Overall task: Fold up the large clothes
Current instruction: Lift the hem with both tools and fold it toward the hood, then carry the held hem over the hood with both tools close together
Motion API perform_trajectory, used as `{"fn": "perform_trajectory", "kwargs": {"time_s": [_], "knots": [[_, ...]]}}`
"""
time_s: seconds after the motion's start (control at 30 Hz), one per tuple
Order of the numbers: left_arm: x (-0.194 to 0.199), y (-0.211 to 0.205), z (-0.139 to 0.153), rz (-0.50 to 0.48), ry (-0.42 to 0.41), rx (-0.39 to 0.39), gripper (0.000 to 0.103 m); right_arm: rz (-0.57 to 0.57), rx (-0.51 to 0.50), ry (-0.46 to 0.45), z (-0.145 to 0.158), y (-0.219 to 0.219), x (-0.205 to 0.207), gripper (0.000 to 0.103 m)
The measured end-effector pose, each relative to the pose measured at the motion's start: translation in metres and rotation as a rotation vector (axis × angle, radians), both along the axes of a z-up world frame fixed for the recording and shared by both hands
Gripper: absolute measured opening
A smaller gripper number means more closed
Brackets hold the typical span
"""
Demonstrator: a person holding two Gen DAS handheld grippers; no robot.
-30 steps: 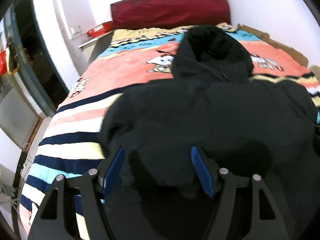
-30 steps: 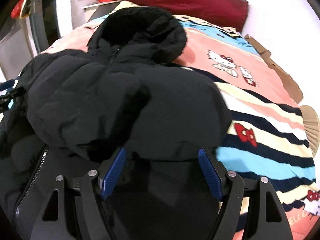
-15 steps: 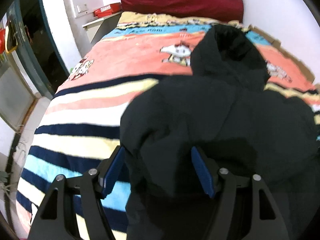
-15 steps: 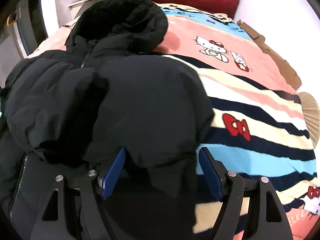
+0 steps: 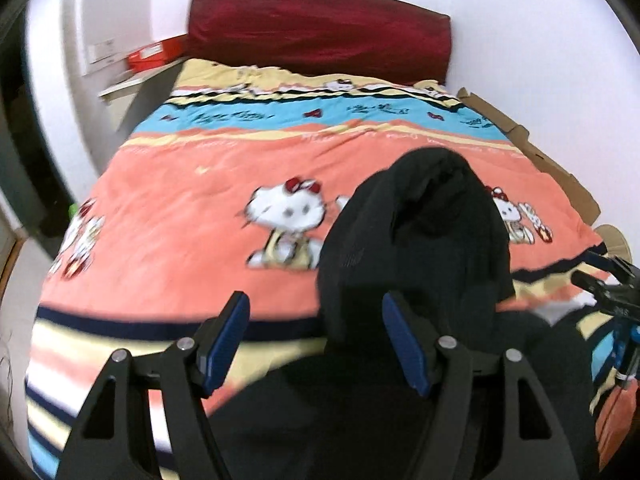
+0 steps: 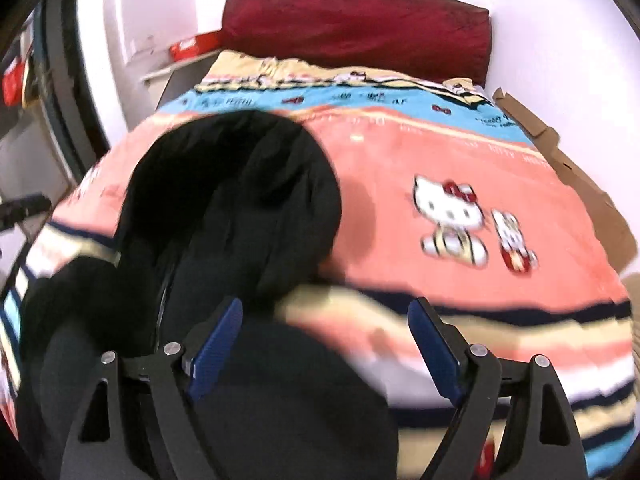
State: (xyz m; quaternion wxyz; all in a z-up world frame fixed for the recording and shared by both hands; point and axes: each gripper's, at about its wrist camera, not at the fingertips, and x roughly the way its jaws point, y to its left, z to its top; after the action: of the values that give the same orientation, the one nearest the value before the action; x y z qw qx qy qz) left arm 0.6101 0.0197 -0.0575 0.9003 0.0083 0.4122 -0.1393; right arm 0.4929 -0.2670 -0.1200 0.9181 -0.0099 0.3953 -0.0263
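Currently the black hooded puffer jacket (image 5: 416, 248) lies on the bed, hood (image 6: 236, 184) toward the dark red headboard cushion (image 5: 320, 32), body bunched at the near end over the cartoon-cat bedspread (image 5: 192, 200).

Left gripper (image 5: 316, 344): jaws wide, blue pads clear of fabric. The jacket edge sits low between the fingers, but nothing is pinched.

Right gripper (image 6: 326, 348): jaws opening, spread wide. Black fabric fills the lower gap, with no pad contact visible.

Likely reason for the layout: the jacket's lower half looks doubled up toward the hood, so both grippers hang empty above the folded bulk, angled down, ready for the next hold. That is a judgement only.

Hard to read:
- Both views are motion-blurred, so the jacket's seams and fold lines are lost.
- Black on black: sleeves cannot be told from the body, and the layer count is unclear.
- The near hem is hidden behind the gripper bodies in both views.
- The other gripper shows only as a dark sliver at the edge of each view.
- A cardboard box (image 6: 580, 184) along the far side of the bed is partly cut off.
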Motion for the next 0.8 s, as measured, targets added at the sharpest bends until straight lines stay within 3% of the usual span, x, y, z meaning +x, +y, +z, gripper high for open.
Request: {"fn": "perform_trajectory", "kwargs": {"time_s": [0.13,0.27,0.47,0.5,0.53,0.57,0.6,0.63,0.67,0.8], "knots": [[0.06,-0.037,-0.014,-0.046,0.011,-0.049,0.067,-0.015,0.003,-0.007,-0.014,-0.008,0.072,0.085],[0.102,-0.071,-0.039,-0.076,0.012,-0.024,0.067,-0.038,0.007,-0.009,-0.04,-0.015,0.133,0.087],[0.135,-0.102,-0.076,-0.092,0.032,-0.007,0.067,-0.028,0.022,-0.007,-0.07,-0.012,0.18,0.085],[0.137,-0.105,-0.08,-0.09,0.037,-0.009,0.066,-0.019,0.022,-0.007,-0.073,-0.01,0.185,0.082],[0.138,-0.105,-0.083,-0.086,0.035,-0.014,0.057,-0.001,0.03,-0.004,-0.075,-0.007,0.189,0.068],[0.139,-0.107,-0.086,-0.083,0.034,-0.014,0.046,0.017,0.035,0.0,-0.077,-0.003,0.191,0.049],[0.139,-0.108,-0.088,-0.085,0.045,-0.011,0.025,0.034,0.035,0.006,-0.077,0.0,0.192,0.039],[0.138,-0.109,-0.088,-0.087,0.054,-0.006,0.019,0.061,0.03,0.009,-0.077,0.005,0.191,0.023],[0.135,-0.108,-0.086,-0.083,0.044,0.004,0.013,0.079,0.016,0.005,-0.075,0.01,0.188,0.015],[0.108,-0.093,-0.064,-0.082,0.029,-0.052,0.009,0.133,0.017,-0.025,-0.053,0.018,0.159,0.008]]}}
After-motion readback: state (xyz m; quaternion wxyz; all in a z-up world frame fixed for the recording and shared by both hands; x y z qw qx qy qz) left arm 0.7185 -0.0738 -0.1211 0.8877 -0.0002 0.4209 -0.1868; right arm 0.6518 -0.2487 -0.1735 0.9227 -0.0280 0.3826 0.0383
